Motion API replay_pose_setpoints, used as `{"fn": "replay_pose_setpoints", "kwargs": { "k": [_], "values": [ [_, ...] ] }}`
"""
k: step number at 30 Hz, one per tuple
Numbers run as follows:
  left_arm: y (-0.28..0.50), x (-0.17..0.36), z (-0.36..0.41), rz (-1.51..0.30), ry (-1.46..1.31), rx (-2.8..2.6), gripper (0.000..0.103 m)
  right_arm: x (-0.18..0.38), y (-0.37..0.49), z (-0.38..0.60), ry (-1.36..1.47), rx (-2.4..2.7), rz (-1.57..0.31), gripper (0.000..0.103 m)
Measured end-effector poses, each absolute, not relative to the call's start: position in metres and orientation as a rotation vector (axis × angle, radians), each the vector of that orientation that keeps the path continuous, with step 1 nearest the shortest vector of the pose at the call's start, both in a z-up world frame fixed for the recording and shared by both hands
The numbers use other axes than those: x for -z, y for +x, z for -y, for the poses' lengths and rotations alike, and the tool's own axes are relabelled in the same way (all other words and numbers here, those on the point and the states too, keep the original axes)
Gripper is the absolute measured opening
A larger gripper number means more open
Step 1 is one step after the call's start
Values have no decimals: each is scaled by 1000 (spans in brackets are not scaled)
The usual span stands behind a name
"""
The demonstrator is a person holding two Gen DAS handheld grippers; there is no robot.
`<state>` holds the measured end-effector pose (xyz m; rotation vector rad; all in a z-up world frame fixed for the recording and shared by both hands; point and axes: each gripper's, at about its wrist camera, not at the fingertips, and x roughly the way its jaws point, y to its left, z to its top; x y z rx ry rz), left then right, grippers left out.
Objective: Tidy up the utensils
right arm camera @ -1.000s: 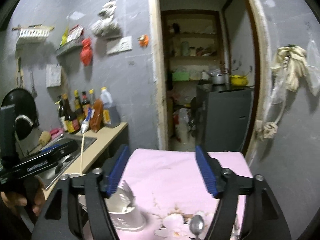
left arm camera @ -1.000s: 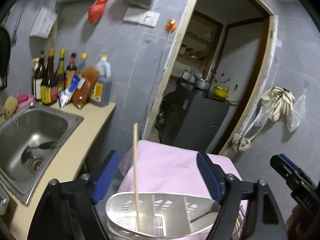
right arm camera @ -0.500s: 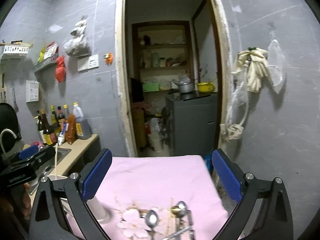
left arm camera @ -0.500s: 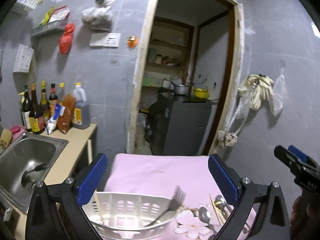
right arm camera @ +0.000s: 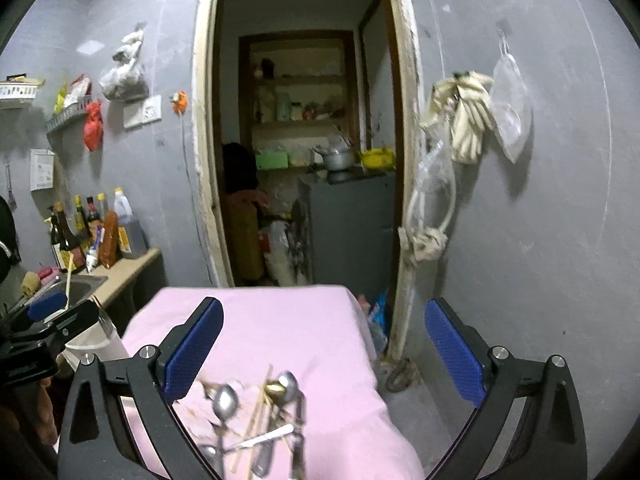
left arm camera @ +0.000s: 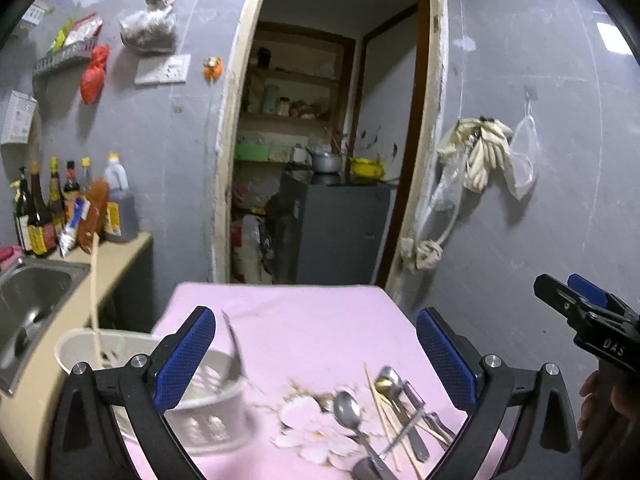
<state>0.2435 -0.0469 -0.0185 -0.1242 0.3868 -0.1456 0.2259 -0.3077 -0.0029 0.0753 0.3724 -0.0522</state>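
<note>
Left wrist view gives you what the right barely shows: the white utensil basket (left arm camera: 192,412), one chopstick (left arm camera: 95,300) upright in it and a fork (left arm camera: 235,354) leaning at its rim. Your left gripper (left arm camera: 316,364) has just spread wide, nothing between the jaws. Your right gripper (right arm camera: 324,352) has likewise just opened, empty, above the loose pile of spoons and chopsticks (right arm camera: 260,416) on the pink cloth (right arm camera: 280,320). That pile is blurred and cut off below.
</note>
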Motion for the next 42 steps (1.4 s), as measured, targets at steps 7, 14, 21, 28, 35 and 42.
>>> {"fn": "replay_pose_setpoints", "kwargs": {
  "k": [7, 14, 21, 28, 35, 42],
  "values": [
    [252, 56, 74, -476, -125, 167, 101, 45, 239, 339, 103, 44, -475, 99],
    [270, 99, 80, -582, -167, 158, 101, 92, 260, 348, 106, 2, -587, 99],
    [295, 134, 79, -680, -197, 132, 101, 132, 288, 336, 114, -83, -653, 98],
    [315, 159, 79, -719, -183, 134, 95, 166, 319, 314, 100, -193, -747, 61],
    [339, 174, 89, -820, -172, 218, 67, 192, 347, 301, 113, -255, -877, 40],
    [356, 185, 93, -873, -203, 255, 53, 208, 357, 291, 115, -275, -910, 33]
  ]
}}
